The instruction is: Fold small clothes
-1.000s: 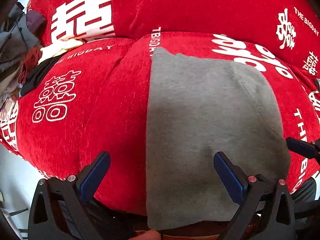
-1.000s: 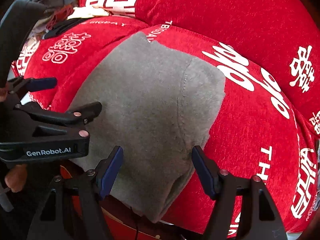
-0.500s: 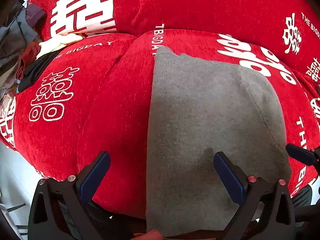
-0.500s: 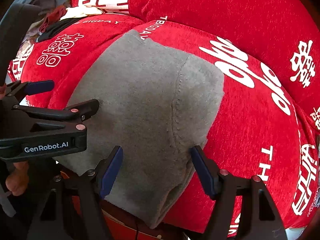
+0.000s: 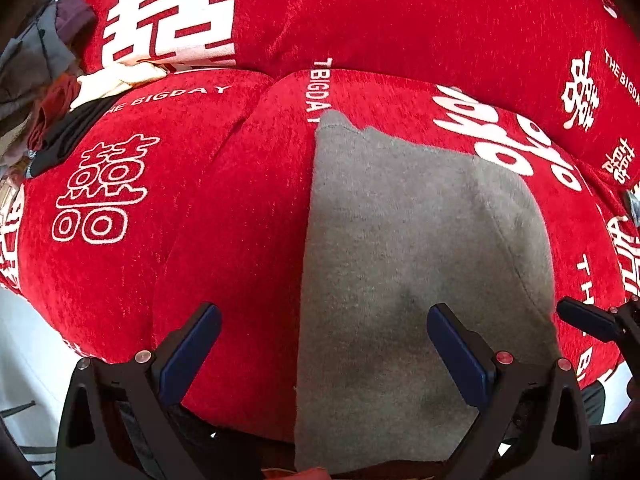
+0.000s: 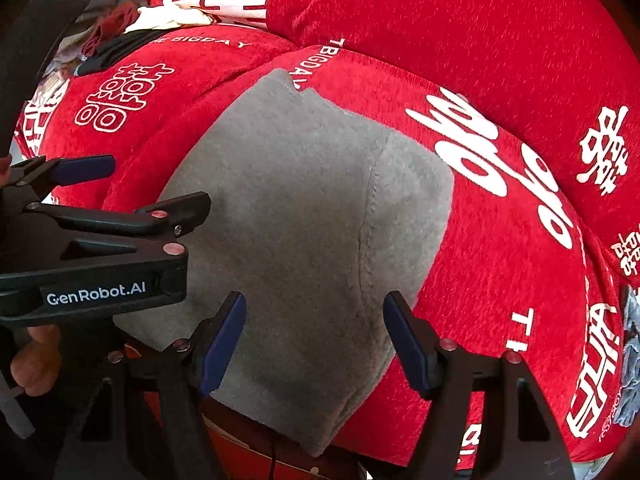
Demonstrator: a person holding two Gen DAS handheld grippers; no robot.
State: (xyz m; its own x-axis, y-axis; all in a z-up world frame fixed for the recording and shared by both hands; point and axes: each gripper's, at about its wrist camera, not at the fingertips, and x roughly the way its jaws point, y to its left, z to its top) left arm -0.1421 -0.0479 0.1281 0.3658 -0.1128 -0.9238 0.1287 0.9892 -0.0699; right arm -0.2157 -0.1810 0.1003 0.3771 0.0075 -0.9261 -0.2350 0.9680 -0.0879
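A grey fleece garment lies flat on the red sofa seat and hangs over its front edge; it also shows in the right wrist view. My left gripper is open and empty, straddling the garment's left edge near the seat front. My right gripper is open and empty above the garment's near right part, by its vertical seam. The left gripper also shows in the right wrist view, at the garment's left side. One right finger shows at the right edge of the left wrist view.
The sofa has a red cover with white characters and a tall back cushion. A pile of mixed clothes lies at the far left of the seat, also in the right wrist view. A grey item lies at the far right.
Both grippers have moved slightly lower and nearer over the garment; the sofa and garment shift up in view. Both stay open. The garment has not moved.
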